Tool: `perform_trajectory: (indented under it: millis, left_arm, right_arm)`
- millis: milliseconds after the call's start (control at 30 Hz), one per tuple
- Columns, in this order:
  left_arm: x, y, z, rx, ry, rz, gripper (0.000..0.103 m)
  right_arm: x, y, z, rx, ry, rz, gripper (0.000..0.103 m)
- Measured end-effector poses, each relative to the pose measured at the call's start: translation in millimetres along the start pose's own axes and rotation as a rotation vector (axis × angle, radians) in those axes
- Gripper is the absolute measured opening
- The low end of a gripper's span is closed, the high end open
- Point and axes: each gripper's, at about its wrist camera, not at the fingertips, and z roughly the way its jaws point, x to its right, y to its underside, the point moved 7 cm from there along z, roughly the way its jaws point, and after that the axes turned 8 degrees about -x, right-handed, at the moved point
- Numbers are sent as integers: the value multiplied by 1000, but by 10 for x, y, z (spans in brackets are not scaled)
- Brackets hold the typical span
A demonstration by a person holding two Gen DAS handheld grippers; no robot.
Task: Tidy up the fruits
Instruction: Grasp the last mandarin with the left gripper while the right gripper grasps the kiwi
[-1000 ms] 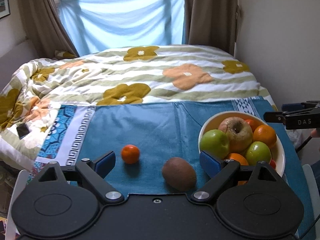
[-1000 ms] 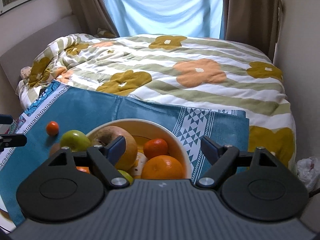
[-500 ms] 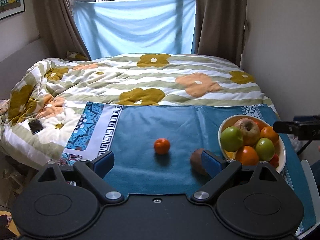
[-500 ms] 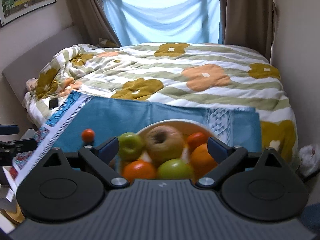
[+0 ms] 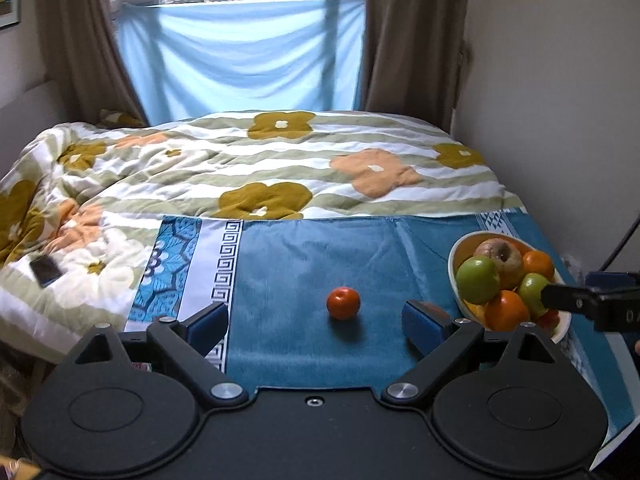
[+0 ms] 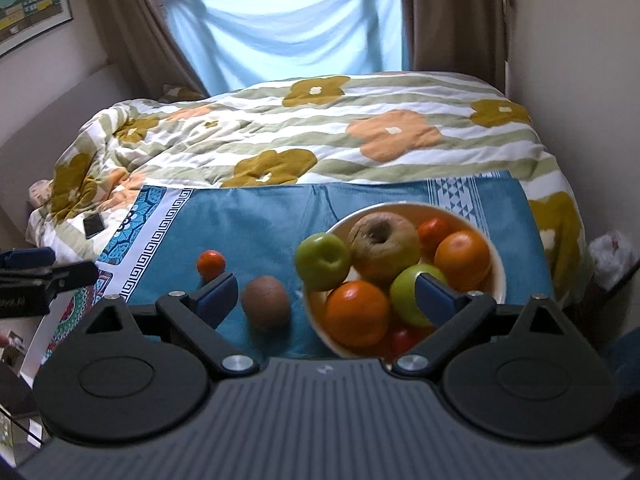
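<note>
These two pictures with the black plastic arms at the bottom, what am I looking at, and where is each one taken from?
Each picture comes from a camera mounted on a hand-held gripper; a person carries one in each hand. The black arms with blue pads are that gripper's own fingers. One view looks along the left gripper, the other along the right gripper. Both are open and hold nothing; the right one's jaws have just been opening. On a blue cloth spread over a bed lie a small tangerine and a kiwi. Beside them stands a white bowl of apples and oranges.
</note>
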Motion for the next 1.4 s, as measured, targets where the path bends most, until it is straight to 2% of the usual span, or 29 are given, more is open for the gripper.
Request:
perform_trajectory:
  millis: [533, 733, 800, 1033, 1100, 1233, 1400]
  left_arm:
    - [-131, -185, 944, -95, 172, 278, 95]
    - [-25, -153, 1372, -149, 241, 369, 83]
    - [29, -128, 1487, -166, 268, 387, 73]
    - [148, -57, 1711, -200, 326, 410, 52]
    - [175, -46, 1736, -204, 334, 418, 41]
    - [162, -51, 1735, -201, 337, 419, 40]
    - [78, -47, 1700, -196, 302, 434, 40]
  right_arm:
    - [-428, 340, 575, -53, 111, 190, 103]
    - [-408, 423, 771, -59, 137, 269, 103]
    - [-396, 452, 837, -63, 146, 293, 103]
    - [-423, 534, 991, -72, 178, 313, 103]
    - [-432, 542, 1016, -74, 180, 313, 103]
    - [-464, 530, 1048, -75, 180, 309, 103]
    - [-493, 497, 1107, -78, 176, 305, 103]
